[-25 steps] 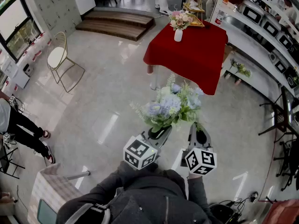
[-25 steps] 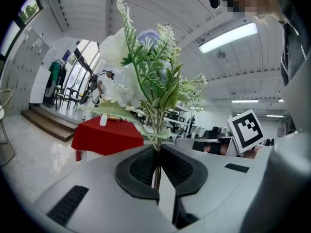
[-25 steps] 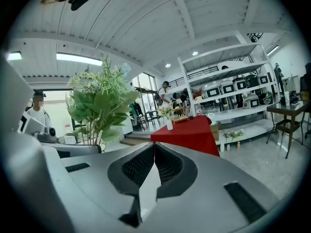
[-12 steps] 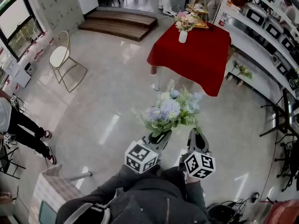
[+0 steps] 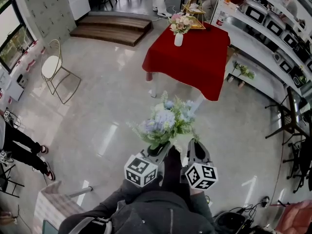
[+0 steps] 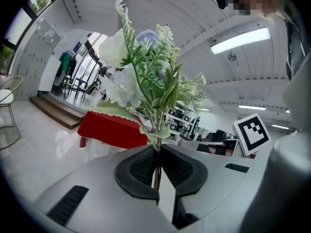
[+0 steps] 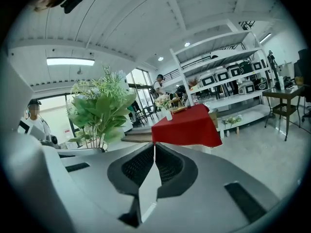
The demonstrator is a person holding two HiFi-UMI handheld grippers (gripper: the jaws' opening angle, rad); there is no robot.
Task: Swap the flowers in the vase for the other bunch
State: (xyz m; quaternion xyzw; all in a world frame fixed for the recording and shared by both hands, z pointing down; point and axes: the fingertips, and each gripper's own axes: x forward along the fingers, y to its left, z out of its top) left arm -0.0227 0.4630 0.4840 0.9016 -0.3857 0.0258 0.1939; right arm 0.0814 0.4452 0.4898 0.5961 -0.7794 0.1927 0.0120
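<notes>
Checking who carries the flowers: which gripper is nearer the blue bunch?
Left. The left gripper is shut on the stems of the blue bunch; the right gripper is shut and empty, just beside it.

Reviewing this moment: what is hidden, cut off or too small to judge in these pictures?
- Stem ends of the blue bouquet: left gripper view, sunk between the left gripper's pads; head view, covered by the blooms.
- Vase on the red table: head view and right gripper view, too small to show its mouth or any water.
- Gold wire object behind the vase: head view, too small to identify.
</notes>
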